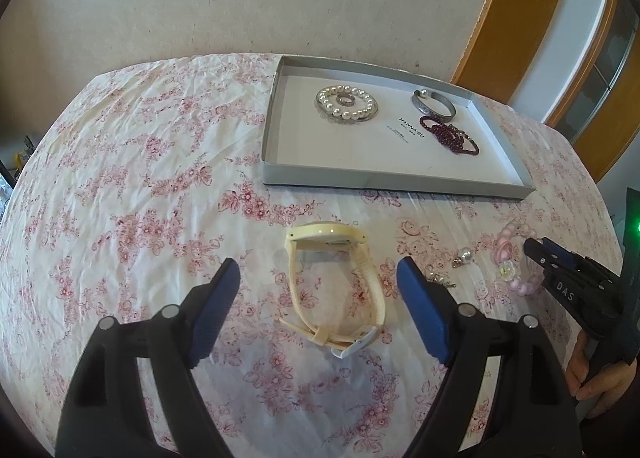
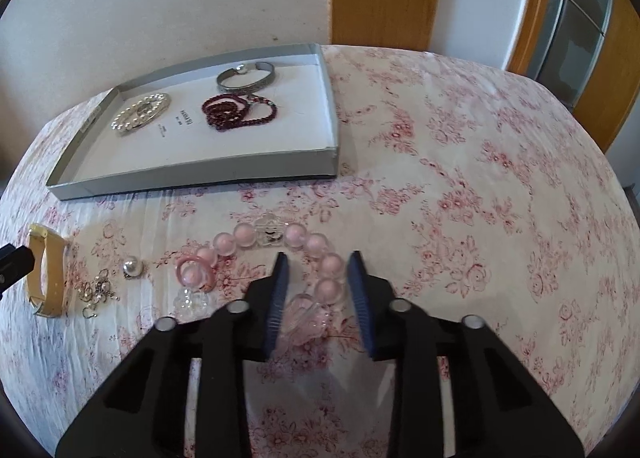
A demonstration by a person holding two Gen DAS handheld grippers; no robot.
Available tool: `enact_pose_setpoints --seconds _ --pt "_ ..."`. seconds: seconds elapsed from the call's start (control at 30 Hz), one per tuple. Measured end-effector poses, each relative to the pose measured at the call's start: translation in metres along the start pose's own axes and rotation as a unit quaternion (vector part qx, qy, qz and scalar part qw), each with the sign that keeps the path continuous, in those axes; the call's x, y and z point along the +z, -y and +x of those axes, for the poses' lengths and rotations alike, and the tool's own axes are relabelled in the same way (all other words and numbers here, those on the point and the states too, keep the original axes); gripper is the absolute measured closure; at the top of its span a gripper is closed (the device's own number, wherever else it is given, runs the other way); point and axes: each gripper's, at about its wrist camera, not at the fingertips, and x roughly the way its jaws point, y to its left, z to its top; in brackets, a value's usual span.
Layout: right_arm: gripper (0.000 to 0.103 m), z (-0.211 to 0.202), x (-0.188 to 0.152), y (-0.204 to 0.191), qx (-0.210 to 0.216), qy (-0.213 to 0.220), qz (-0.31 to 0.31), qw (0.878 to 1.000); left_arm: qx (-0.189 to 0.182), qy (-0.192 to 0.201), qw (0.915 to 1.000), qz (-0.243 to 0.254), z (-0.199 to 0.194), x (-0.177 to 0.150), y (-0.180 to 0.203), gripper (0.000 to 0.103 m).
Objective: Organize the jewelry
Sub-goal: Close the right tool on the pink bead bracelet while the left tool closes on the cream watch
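While the left gripper gapes over the watch, the right gripper straddles the pink bracelet unclamped — next, pinch and carry to the tray.

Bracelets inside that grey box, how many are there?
3, as far as both views show. The pearl bracelet lies at the box's left end, the silver cuff near the far wall, and the dark red beaded bracelet just in front of the cuff.
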Motion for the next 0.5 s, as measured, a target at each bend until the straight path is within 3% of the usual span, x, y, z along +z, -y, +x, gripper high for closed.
enact_pose_setpoints --seconds 0.03,0.5 --pt "0.089 0.000 0.000 -0.001 0.000 -0.001 -0.001 1.000 0.000 -0.002 1.0000 0.000 0.001 0.000 0.000 0.022" --pt "0.089 -0.002 0.000 0.004 0.009 -0.012 0.013 1.000 0.017 -0.024 0.9995 -0.011 0.022 0.003 0.002 0.022"
